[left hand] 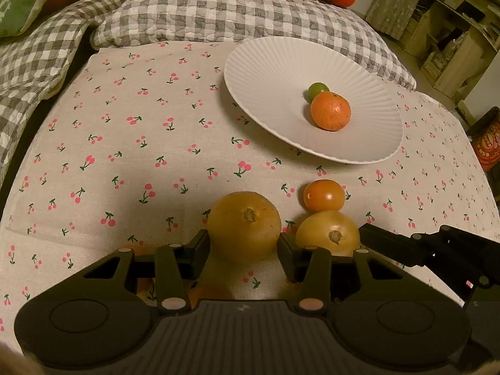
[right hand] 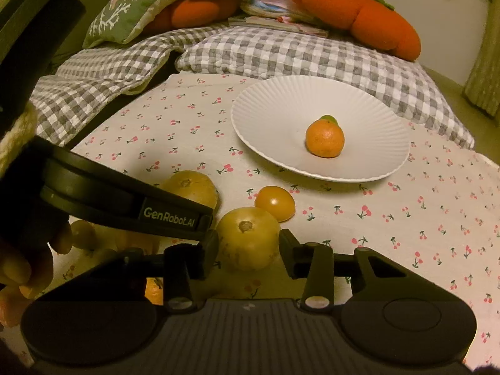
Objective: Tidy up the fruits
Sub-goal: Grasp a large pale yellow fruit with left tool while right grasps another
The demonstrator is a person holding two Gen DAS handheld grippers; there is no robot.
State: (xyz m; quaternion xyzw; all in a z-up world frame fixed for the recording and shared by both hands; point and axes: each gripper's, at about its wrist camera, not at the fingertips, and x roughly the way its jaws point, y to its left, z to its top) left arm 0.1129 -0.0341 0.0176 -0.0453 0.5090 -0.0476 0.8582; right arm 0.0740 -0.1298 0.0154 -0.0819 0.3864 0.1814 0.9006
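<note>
I see a white ribbed plate [left hand: 268, 72], an orange mandarin [left hand: 330, 111], a cherry-printed cloth [left hand: 131, 143], and a grey-and-white checked quilt [left hand: 218, 15].

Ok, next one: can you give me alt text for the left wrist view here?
The left gripper closes on a yellow round fruit on a cherry-print cloth, while the right gripper reaches a second yellow fruit beside it. A small orange tomato lies behind them, and a white fluted plate holds a mandarin and a green fruit.
</note>
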